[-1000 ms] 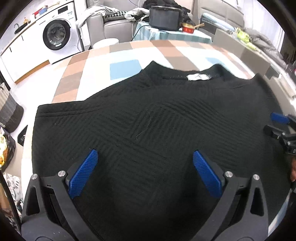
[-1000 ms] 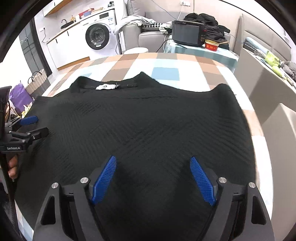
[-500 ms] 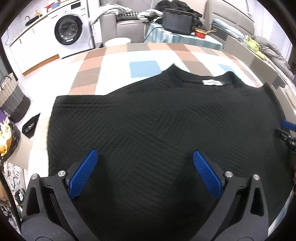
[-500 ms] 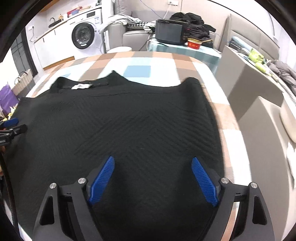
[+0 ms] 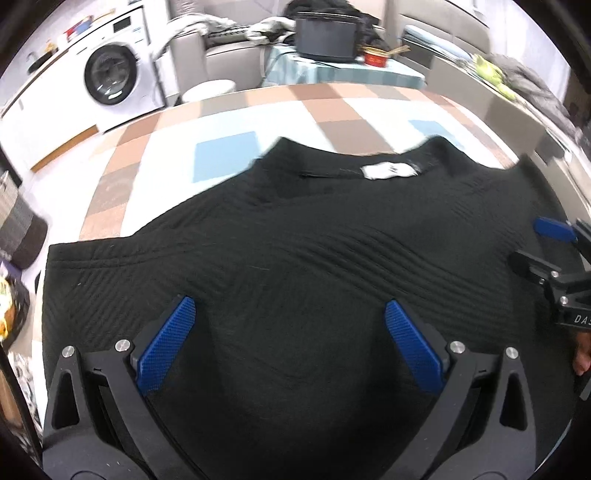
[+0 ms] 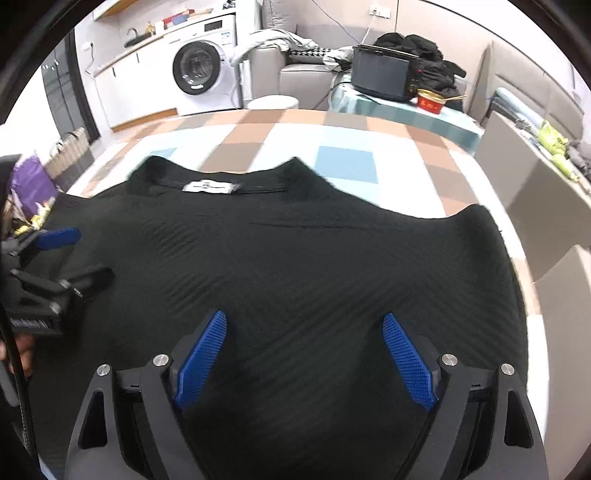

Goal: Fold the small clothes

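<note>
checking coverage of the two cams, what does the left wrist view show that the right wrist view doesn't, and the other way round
Only the left wrist view: the garment's left edge and the dark basket beside the table.

Only the right wrist view: the garment's right edge, a purple bag, and a wall socket.

Both: the black garment spread flat, its white neck label, the checked tablecloth, the washing machine, and both grippers, left and right, open.

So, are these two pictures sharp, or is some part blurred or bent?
Left wrist view: the black ribbed knit garment and its white neck label look smeared; the checked tablecloth edge curves. Right wrist view: sharper, the white washing machine leans with fisheye distortion.
</note>
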Demonstrator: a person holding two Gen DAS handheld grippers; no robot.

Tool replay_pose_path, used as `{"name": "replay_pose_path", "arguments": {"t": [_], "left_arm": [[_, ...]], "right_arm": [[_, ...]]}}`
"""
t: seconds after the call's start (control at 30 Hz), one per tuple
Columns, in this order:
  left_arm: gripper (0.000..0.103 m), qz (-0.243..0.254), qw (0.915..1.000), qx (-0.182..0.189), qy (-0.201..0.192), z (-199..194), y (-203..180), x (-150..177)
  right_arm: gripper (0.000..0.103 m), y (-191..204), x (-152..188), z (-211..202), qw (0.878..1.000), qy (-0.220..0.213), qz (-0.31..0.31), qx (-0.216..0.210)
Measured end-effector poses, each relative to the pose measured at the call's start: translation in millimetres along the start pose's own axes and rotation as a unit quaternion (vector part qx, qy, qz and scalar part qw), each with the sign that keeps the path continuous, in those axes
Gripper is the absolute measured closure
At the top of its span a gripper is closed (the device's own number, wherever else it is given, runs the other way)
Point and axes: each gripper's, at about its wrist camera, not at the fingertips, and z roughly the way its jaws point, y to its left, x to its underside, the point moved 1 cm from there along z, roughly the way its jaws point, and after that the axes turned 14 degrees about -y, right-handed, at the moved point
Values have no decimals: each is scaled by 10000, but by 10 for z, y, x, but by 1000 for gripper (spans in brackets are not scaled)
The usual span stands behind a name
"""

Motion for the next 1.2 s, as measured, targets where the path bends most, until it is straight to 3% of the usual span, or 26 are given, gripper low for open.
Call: {"name": "replay_pose_path", "arguments": {"t": [0.07,0.23,0.4,0.53,0.7,0.87,1.0,1.1,1.2], "left_arm": [[0,-29,9999,-167,16,3,74,4],[0,-210,9997,-119,12,-128,261,96],[1,-3,9998,169,-40,-481,170,285],[1,-18,9991,425,-68,-739,-11,489],[1,290,9995,144,5,-852,-157,775],[1,33,10000,33,28,-1089,20,971],[1,133,9992,364,-33,-1325,-87,1081],[1,177,9976,670,-20,-1405,-297,1156],[1,322,9974,645,-64,-1439,-463,1238]], "right_arm": [[13,-95,-9,9,9999,9,96,106],[13,-407,52,-70,9976,60,240,640],[13,-416,213,-302,9986,114,101,509],[13,-126,382,-501,9999,133,-71,63],[13,204,542,-632,9990,185,-391,-135],[13,119,687,-785,9991,219,-311,-181],[13,73,777,-971,9998,192,-55,-74],[13,361,825,-1095,9984,109,-305,-467],[13,639,886,-1143,9959,95,-612,-655]]}}
